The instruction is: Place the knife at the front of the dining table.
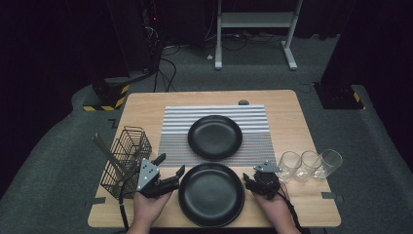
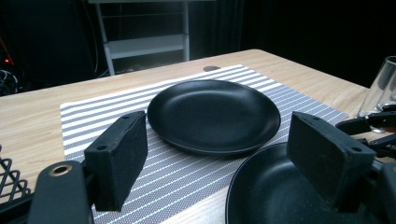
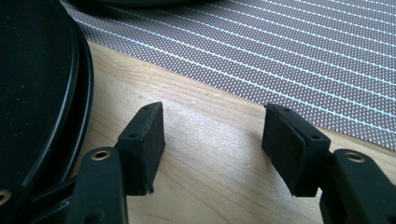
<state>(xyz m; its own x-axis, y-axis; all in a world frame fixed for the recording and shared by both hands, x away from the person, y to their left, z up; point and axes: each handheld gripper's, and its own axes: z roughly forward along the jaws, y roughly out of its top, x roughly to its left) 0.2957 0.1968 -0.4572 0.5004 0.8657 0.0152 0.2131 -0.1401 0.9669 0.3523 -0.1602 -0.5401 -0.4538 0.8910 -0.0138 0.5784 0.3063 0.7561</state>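
High view: light wooden tabletop [image 1: 302, 126], grey striped rectangular placemat [image 1: 175, 122] holding one round black plate [image 1: 215, 137]. Second, larger round black plate [image 1: 211, 194] sits at the near edge, half off the mat. Black wire basket [image 1: 127, 148] left, three clear drinking glasses [image 1: 310, 165] right. Left tool [image 1: 171, 169] and right tool [image 1: 249, 181] flank the near plate, both jaws wide, empty. Likely a plate grab: go low, straddle the rim squarely, close slowly so it doesn't slide.

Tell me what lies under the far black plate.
The far black plate sits wholly on the striped placemat, which lies on the wooden table. Whatever is directly beneath the plate is covered.
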